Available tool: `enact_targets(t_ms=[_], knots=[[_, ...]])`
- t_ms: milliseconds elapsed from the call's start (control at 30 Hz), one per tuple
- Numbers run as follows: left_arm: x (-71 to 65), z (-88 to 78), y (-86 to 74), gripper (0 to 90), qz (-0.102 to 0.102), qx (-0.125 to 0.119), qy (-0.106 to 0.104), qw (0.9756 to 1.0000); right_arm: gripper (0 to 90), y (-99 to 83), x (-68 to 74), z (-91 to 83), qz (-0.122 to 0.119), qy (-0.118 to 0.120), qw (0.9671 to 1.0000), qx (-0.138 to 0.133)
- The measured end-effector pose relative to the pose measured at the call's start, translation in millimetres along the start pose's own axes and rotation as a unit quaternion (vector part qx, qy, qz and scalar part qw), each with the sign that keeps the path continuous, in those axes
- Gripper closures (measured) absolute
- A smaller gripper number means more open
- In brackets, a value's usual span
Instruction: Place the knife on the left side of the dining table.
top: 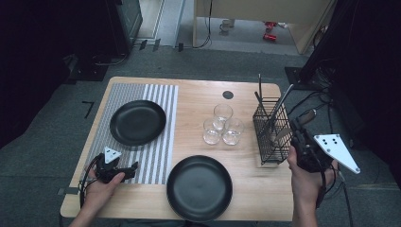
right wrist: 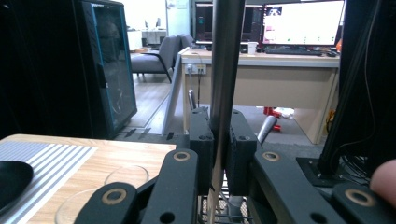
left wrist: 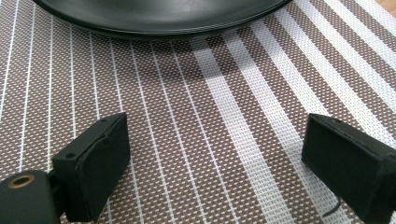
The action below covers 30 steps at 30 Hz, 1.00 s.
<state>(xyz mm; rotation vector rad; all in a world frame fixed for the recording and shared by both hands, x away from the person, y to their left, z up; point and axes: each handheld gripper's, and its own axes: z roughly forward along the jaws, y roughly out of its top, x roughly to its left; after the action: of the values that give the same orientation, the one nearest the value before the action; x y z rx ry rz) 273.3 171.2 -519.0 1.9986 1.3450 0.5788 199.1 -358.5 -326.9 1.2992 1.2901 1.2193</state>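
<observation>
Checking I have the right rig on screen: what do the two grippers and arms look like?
Both grippers are black. The left gripper carries a small grey three-cornered plate, the right gripper a larger one with dark dots. Black cables trail from each. Their jaws are blocky black pads on arms with brass-ringed pivots. The forearms are bare, no sleeves in sight.

No readable text, label, brand, number or sign appears anywhere. In the right gripper view, lit computer screens (right wrist: 302, 21) on a far desk (right wrist: 261, 60) show pages too small and blurred to read. A paper (right wrist: 176, 3) on the far wall is likewise illegible.
</observation>
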Motion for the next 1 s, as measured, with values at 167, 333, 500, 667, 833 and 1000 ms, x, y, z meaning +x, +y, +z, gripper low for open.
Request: enact_targets(t_ms=[167,333,500,667,833,1000], knots=[[0.0,0.0,0.0,7.9,0.000,0.000,0.000,1.0000,84.5,3.6,6.4,-1.1,0.001,0.009,0.9999,-0.005],[-0.1,0.1,0.0,7.9,-0.001,-0.001,0.000,1.0000,84.5,8.8,12.2,-2.4,-0.001,0.019,0.9997,-0.012],[0.0,0.0,0.0,7.9,0.000,0.000,0.000,1.0000,84.6,11.8,16.7,-4.4,0.003,0.029,0.9994,-0.018],[0.0,0.1,0.0,7.9,0.000,0.000,0.000,1.0000,84.5,11.3,22.0,-7.1,0.006,0.041,0.9989,-0.019],[0.0,0.1,-0.1,8.0,0.000,-0.001,0.000,1.0000,84.5,7.3,28.6,-7.4,0.009,0.054,0.9984,-0.015],[0.0,0.0,0.0,8.0,0.000,0.000,0.000,1.0000,84.5,-2.5,34.9,-3.4,0.013,0.061,0.9980,-0.007]])
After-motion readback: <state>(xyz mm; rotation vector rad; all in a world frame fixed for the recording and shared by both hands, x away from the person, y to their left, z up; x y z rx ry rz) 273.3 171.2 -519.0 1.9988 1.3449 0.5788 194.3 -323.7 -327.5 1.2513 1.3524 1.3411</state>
